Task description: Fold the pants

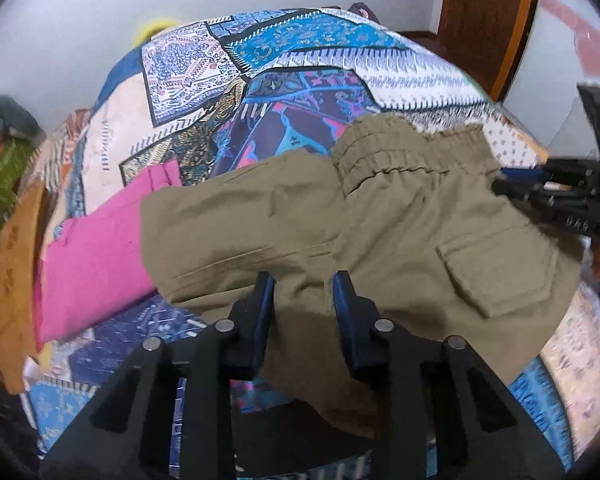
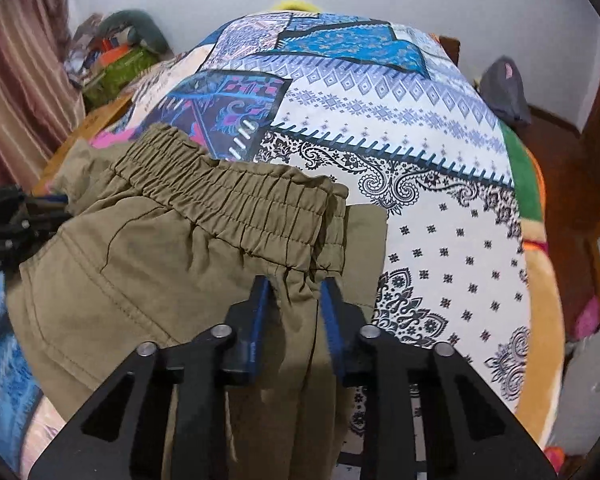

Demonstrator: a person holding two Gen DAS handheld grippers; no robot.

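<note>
Left wrist view
Pants (image 1: 300, 220): olive, spread across the bed (image 1: 420, 64), waistband (image 1: 400, 152) at 1 o'clock, cargo pocket (image 1: 496, 272) at 4 o'clock.
Left gripper (image 1: 304, 284): jaws narrow, the near edge of the cloth is seen between the pads; whether it is pinched cannot be told.
Other gripper: seen at 3 o'clock, at the waistband end.
Advice: the edge is best taken through all layers before any lift, so that no layer is left behind.
Surroundings: a pink garment (image 1: 96, 256) is lain on by the pants at 9 o'clock and may be dragged along; an orange cloth (image 1: 16, 272) lies beyond it.

Right wrist view
Pants (image 2: 160, 264): waistband (image 2: 236, 196) runs from 10 to 2 o'clock, just past the fingertips.
Right gripper (image 2: 296, 284): jaws narrow, a gathered ridge of cloth below the waistband is clamped between the pads.
Advice: both ends are best lifted level and together, so that the fold stays square.
Surroundings: patterned bed cover lies bare at 1 to 3 o'clock, room enough for the fold; a grey bundle (image 2: 504, 92) sits well apart at 2 o'clock.
</note>
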